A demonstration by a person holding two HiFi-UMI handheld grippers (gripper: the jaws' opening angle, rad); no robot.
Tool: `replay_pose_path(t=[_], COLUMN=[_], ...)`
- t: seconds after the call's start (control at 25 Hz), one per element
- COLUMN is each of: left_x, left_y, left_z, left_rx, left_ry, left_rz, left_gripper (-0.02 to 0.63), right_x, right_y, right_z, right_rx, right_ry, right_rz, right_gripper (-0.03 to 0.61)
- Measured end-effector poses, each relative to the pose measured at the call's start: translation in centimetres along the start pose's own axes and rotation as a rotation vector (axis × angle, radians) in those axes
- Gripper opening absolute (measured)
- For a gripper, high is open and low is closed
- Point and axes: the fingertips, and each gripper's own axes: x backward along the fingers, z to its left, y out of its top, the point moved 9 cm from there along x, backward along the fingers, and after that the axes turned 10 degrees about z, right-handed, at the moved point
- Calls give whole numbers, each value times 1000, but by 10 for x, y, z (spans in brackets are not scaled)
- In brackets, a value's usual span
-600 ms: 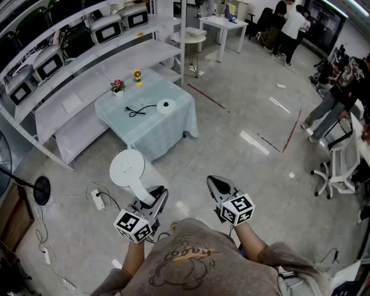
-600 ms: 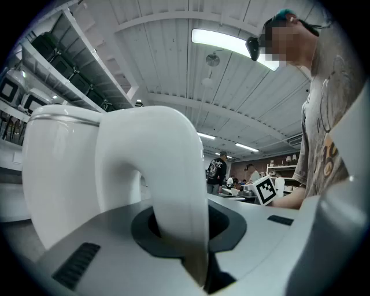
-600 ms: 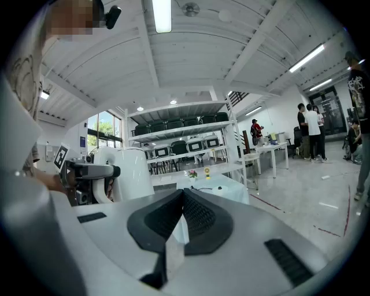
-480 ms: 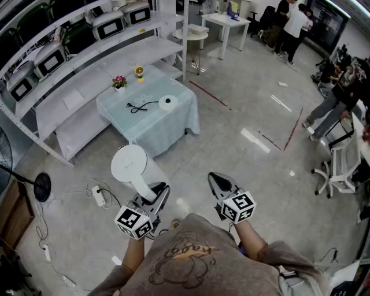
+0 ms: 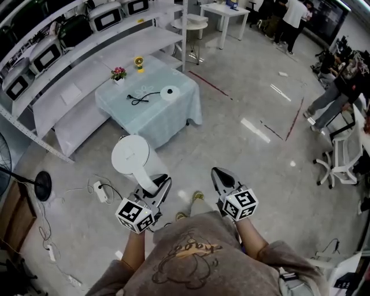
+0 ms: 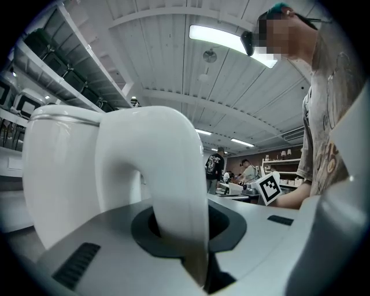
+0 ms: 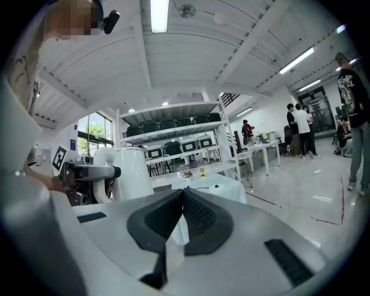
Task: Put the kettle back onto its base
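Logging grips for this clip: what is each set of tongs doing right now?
Left tongs: closed on the kettle handle.
Right tongs: closed, empty.

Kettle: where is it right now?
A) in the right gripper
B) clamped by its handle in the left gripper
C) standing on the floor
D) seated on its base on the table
B: the left gripper is shut on the handle of the kettle, while the base lies bare on the table.

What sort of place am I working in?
Probably an appliance-testing lab: long white shelving lined with microwave-like ovens, a cloth-covered table, a swivel chair and bystanders.
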Motion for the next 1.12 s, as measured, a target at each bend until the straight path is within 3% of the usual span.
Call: replay_pose_path(t=[0.48, 1.12], left_x=[-41, -167], left_y=[12, 84], left_z=[58, 159], left_rx=[2, -1], left_ry=[-4, 55], left_rz=[-11, -11], left_gripper=[72, 72], right_x=[-67, -198], right_y=[14, 96], right_z=[-24, -145], right_rx=[-16, -31], right_ry=[7, 79], right_rz=[-8, -13], right_gripper=[0, 0])
